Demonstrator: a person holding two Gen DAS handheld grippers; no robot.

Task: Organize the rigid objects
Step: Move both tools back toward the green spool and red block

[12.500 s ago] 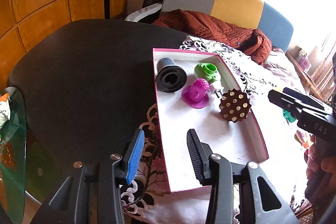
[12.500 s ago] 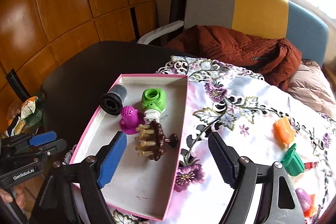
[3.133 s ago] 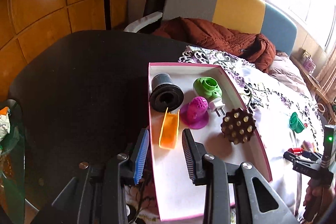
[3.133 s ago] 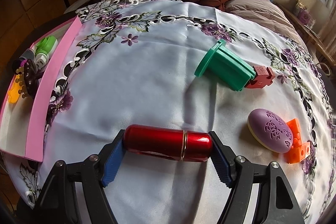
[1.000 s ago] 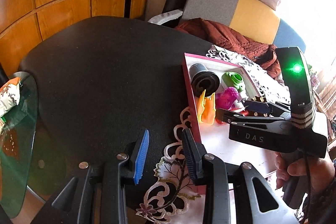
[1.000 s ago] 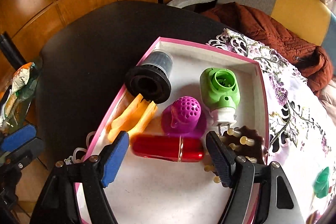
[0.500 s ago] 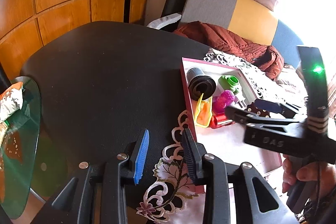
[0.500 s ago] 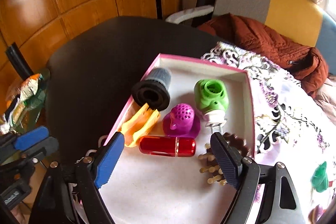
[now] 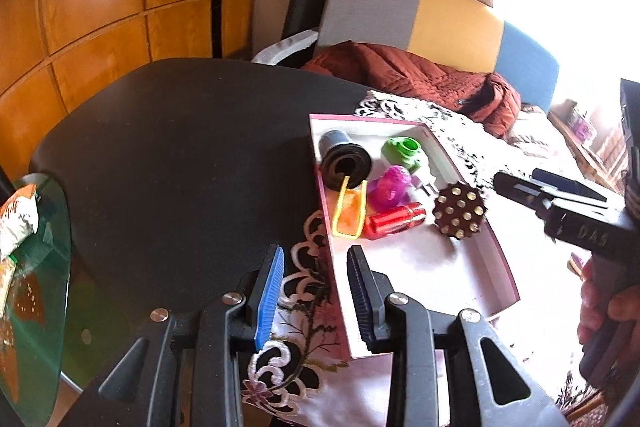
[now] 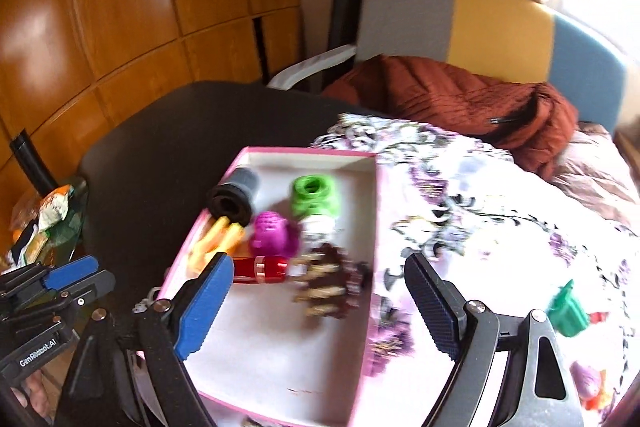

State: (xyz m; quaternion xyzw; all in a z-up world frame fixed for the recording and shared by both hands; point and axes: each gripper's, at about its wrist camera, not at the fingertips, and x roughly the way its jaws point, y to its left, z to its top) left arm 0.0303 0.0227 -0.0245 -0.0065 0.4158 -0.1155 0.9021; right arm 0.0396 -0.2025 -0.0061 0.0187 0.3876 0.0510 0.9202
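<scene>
Where red cylinder (image 9: 394, 220) lies flat in pink tray (image 9: 505, 269), long axis crosswise, both grippers, left gripper (image 9: 314, 293) & right gripper (image 10: 320, 301), apart, empty.

Black table (image 9: 168, 147); floral cloth (image 10: 480, 195) beneath pink-rimmed box (image 9: 506, 267)

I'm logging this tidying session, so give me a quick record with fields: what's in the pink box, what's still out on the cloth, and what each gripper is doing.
container: pink-rimmed shallow box on the floral tablecloth
in box: black ribbed cylinder; green plug-in device; magenta perforated dome; orange plastic scoop; red metallic cylinder; brown studded massage ball
still on cloth: green flanged plastic piece
left gripper: open, empty
right gripper: open, empty, above box
</scene>
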